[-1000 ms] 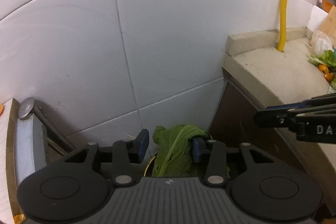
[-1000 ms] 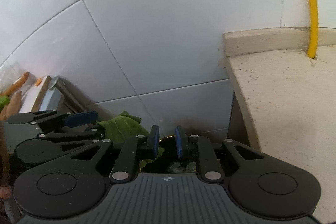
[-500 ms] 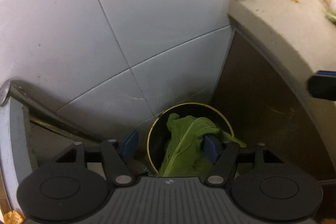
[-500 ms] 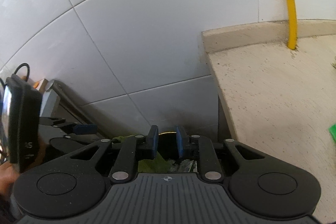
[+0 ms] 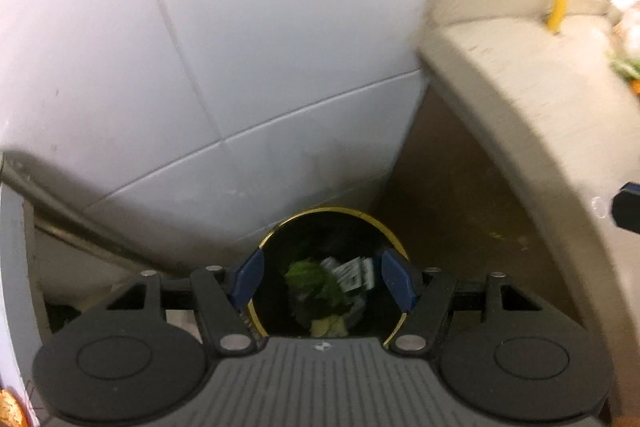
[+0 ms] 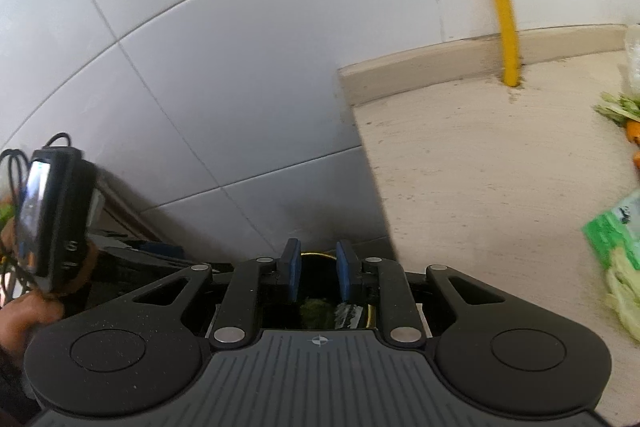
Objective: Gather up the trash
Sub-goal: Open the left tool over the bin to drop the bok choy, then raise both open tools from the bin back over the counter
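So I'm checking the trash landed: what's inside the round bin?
Inside the bin: a green leaf, a printed white wrapper and pale scraps. Anything beneath them is covered.

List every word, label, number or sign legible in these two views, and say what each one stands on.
None reads clearly.
White printed label in the trash bin: print too small.
Green packet on the counter: blurred.
Black device at left: side marks too blurred.

The bin (image 5: 332,227) sits right under the left gripper (image 5: 322,279), with a leaf (image 5: 310,279) and paper scraps (image 5: 354,273) inside. The wall (image 5: 240,47) is behind it. The surface (image 5: 540,87) is to the right.
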Action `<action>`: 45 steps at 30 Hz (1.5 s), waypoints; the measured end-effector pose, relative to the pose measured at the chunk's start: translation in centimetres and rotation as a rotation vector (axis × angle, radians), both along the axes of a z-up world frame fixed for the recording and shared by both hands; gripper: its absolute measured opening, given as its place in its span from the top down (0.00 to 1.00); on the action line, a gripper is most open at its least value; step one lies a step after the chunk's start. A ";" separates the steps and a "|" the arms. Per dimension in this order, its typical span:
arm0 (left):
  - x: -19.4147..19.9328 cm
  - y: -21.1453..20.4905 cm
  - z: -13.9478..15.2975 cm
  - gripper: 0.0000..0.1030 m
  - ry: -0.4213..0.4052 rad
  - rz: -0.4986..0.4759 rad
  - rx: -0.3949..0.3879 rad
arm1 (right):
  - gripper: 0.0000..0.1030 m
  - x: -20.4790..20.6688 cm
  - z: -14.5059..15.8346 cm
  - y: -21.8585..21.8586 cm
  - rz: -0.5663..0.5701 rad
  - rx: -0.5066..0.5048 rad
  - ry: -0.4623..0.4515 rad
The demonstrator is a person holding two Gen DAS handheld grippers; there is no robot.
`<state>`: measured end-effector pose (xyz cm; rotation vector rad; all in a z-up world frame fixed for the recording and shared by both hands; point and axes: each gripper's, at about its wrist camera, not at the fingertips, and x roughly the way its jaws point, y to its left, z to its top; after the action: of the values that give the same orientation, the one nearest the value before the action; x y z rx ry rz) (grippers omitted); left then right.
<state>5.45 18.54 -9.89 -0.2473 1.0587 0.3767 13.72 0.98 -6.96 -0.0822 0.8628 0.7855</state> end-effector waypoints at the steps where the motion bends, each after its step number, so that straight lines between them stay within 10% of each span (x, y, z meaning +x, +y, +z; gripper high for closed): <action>1: 0.1 -0.4 0.5 0.42 -0.016 -0.008 -0.005 | 0.74 0.1 0.1 -0.4 -0.007 0.001 -0.003; 22: 5.0 -12.0 6.3 0.42 -0.206 -0.326 -0.054 | 0.46 1.5 2.3 -18.1 -0.364 -0.127 -0.169; 36: 5.6 -15.4 6.5 0.42 -0.204 -0.385 -0.062 | 0.31 3.9 -0.7 -18.5 -0.128 -0.285 -0.163; 42: 5.9 -16.5 6.6 0.42 -0.206 -0.412 -0.072 | 0.45 5.0 -2.1 -18.2 -0.100 -0.307 -0.112; 45: 6.3 -17.2 6.8 0.42 -0.210 -0.439 -0.077 | 0.79 4.6 -1.8 -18.3 -0.122 -0.318 -0.103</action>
<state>11.73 1.34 -3.11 -0.1134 0.8910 -0.0845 18.29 -17.30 -8.77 -0.3453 0.8799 0.5207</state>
